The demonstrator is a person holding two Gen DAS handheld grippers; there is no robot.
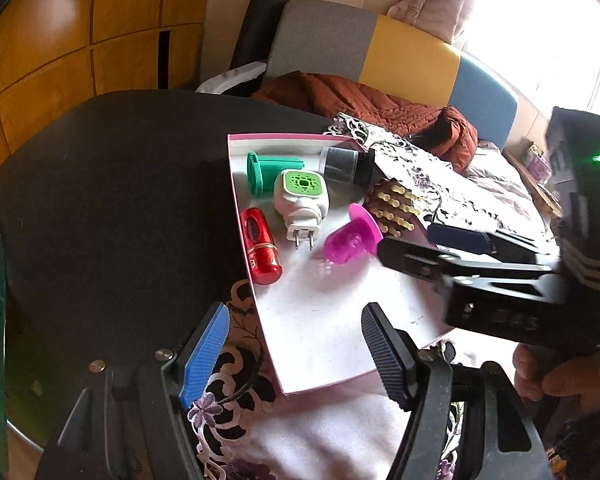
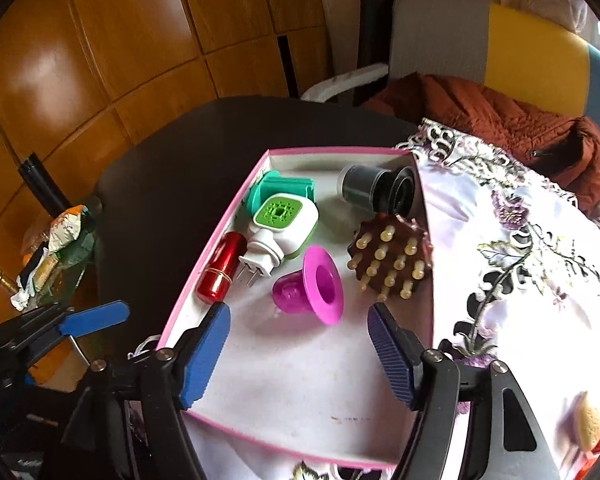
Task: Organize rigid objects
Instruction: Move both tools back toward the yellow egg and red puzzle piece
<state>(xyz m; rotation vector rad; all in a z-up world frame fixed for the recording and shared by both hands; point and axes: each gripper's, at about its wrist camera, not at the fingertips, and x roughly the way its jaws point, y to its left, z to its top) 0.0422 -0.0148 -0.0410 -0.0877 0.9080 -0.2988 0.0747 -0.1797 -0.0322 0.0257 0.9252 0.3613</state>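
Left wrist view: left gripper [image 1: 294, 354] spread, empty, above pink-rimmed box [image 1: 332, 320] holding red tube [image 1: 260, 246], plug [image 1: 300, 200], magenta cup [image 1: 350, 238]

Right wrist view: right gripper [image 2: 298, 354] spread, empty, over same box [image 2: 284, 380], brown brush [image 2: 392, 260] inside

Pink-edged white box [image 2: 236, 200] holds a red cylinder [image 2: 221, 267], magenta funnel [image 2: 320, 286], green-and-white plug-in [image 2: 282, 226], brown brush [image 2: 392, 258]
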